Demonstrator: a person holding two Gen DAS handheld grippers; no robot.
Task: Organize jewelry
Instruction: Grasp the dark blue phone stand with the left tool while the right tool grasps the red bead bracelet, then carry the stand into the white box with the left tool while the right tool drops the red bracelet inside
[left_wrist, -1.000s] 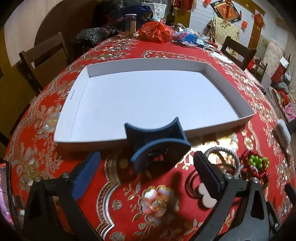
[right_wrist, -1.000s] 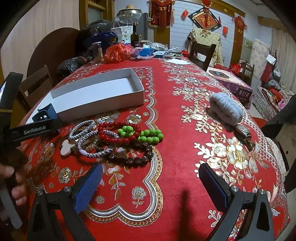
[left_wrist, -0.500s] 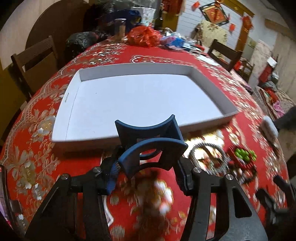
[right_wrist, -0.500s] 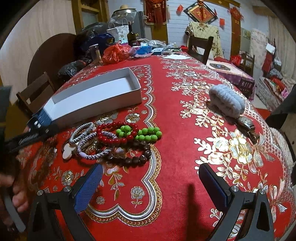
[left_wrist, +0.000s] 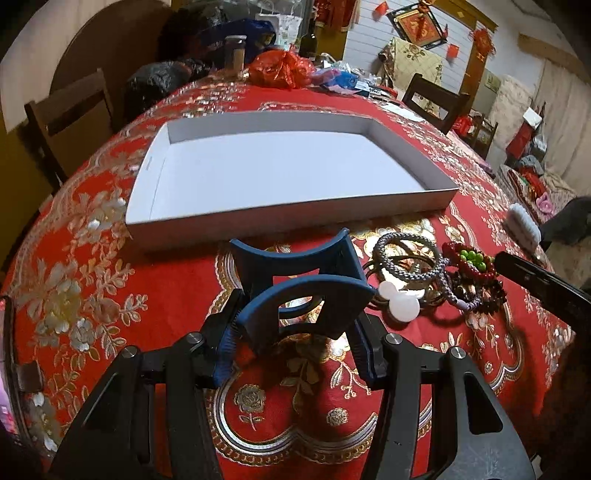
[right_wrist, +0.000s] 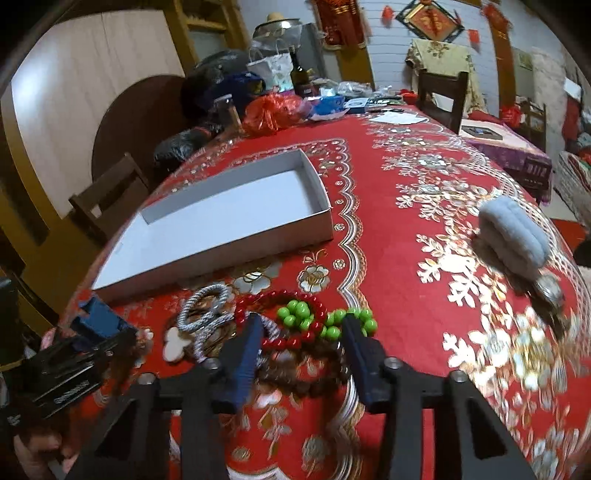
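My left gripper (left_wrist: 295, 336) is shut on a dark blue curved stand (left_wrist: 295, 266), held just over the red tablecloth in front of the shallow white box (left_wrist: 288, 218). To its right lies a heap of bracelets: a grey rope one (left_wrist: 406, 254) with a white charm (left_wrist: 402, 302), plus red, green and brown beads. My right gripper (right_wrist: 299, 343) is over that heap with its jaws closing. Red beads (right_wrist: 284, 341) and brown beads (right_wrist: 306, 376) lie between its fingers, green beads (right_wrist: 299, 317) just beyond. I cannot see the pads pressing on them.
A fluffy grey hair band (right_wrist: 513, 236) and a wristwatch (right_wrist: 550, 291) lie to the right on the cloth. Bags, a jar and a bottle crowd the table's far end around a red bag (right_wrist: 271, 112). Wooden chairs stand around the table. A hand (right_wrist: 37, 443) holds the left gripper.
The left jaws closed on the blue stand and carried it a little right, toward the bracelets. The right gripper came forward over the heap and its jaws narrowed around the beads.
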